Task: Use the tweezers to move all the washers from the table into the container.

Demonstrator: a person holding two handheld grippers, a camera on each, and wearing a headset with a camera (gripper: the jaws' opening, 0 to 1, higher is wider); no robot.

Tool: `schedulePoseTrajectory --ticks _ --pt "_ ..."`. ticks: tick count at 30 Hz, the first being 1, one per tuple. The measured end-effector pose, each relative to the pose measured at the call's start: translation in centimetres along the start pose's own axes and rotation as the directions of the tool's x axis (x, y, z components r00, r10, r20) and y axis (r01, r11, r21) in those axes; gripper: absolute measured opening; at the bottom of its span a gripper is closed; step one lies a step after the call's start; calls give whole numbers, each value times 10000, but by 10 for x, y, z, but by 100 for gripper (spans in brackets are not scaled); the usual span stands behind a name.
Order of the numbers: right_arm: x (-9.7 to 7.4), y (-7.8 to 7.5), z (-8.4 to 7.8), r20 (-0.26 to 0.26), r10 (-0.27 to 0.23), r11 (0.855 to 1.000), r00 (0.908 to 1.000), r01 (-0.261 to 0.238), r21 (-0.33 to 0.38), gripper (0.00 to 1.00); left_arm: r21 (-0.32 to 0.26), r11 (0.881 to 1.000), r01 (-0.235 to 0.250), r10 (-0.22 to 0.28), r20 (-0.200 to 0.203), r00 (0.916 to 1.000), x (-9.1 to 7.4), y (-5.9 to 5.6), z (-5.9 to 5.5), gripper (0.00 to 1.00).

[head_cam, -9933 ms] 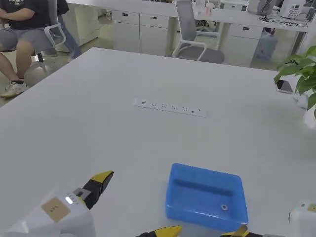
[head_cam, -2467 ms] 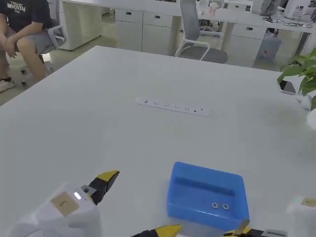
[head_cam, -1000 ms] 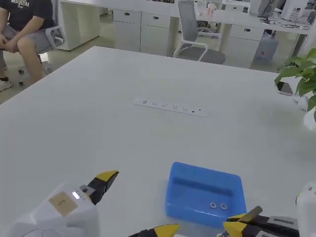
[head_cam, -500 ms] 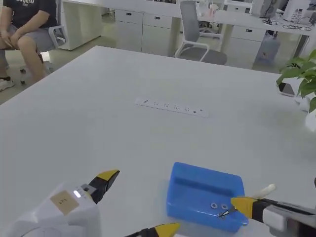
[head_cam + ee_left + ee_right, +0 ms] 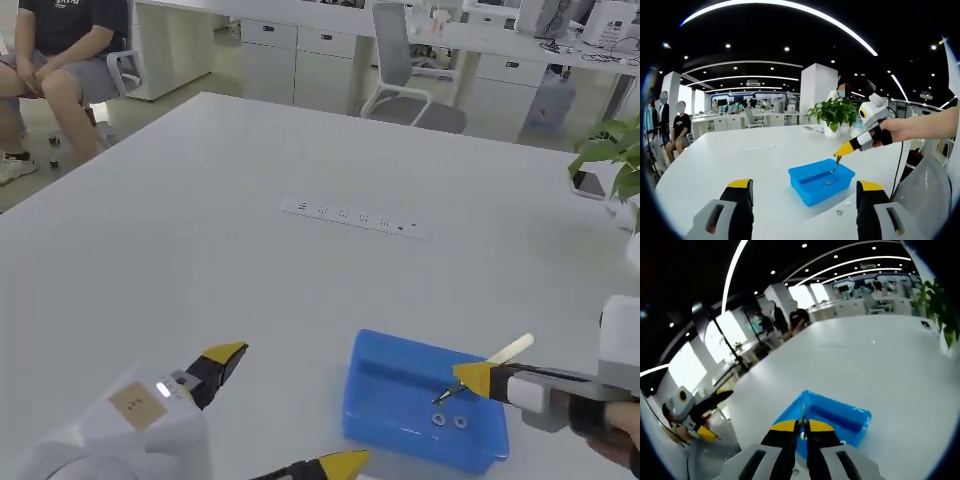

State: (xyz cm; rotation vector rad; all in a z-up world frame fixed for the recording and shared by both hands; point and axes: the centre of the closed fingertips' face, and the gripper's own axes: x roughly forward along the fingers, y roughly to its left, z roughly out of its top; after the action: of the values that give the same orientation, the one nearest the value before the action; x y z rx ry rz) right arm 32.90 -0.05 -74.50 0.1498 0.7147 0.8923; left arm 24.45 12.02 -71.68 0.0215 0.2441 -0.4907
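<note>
- Two washers [image 5: 438,420] lie side by side on the floor of the blue container [image 5: 380,395], toward its near right corner.
- Two loose washers [image 5: 839,212] sit on the white table [image 5: 740,160] just outside the container; in the left gripper view they lie between the container and that gripper's right-hand jaw.
- The tweezers [image 5: 803,415] stick out past your right gripper [image 5: 802,426], whose jaws are clamped tight on them.
- The tweezer tips point down into the container, just above the two washers inside; can't tell whether the tips hold a washer.
- Your right gripper comes in from the right, over the container's right side.
- Your left gripper [image 5: 297,405] is low at the near edge of the table, left of the container, with its jaws spread wide and nothing between them.
- A white power strip [image 5: 355,218] lies flat mid-table, well apart from the container.
- A potted plant [image 5: 612,160] stands at the right edge of the table.
- A seated person [image 5: 60,50] is off the table's far left.
- An office chair [image 5: 400,60] stands behind the table.
</note>
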Motion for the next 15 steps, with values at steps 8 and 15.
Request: schedulePoseTrajectory --ticks 8,15 --pt "17 -13 4 -323 -106 9999 9994 105 -34 3 -47 10000 -80 80 56 10000 -1 2 1 86" --pt "28 -23 -2 -745 -236 9997 9969 228 -109 3 -51 9999 -110 110 37 9999 -1 3 0 86"
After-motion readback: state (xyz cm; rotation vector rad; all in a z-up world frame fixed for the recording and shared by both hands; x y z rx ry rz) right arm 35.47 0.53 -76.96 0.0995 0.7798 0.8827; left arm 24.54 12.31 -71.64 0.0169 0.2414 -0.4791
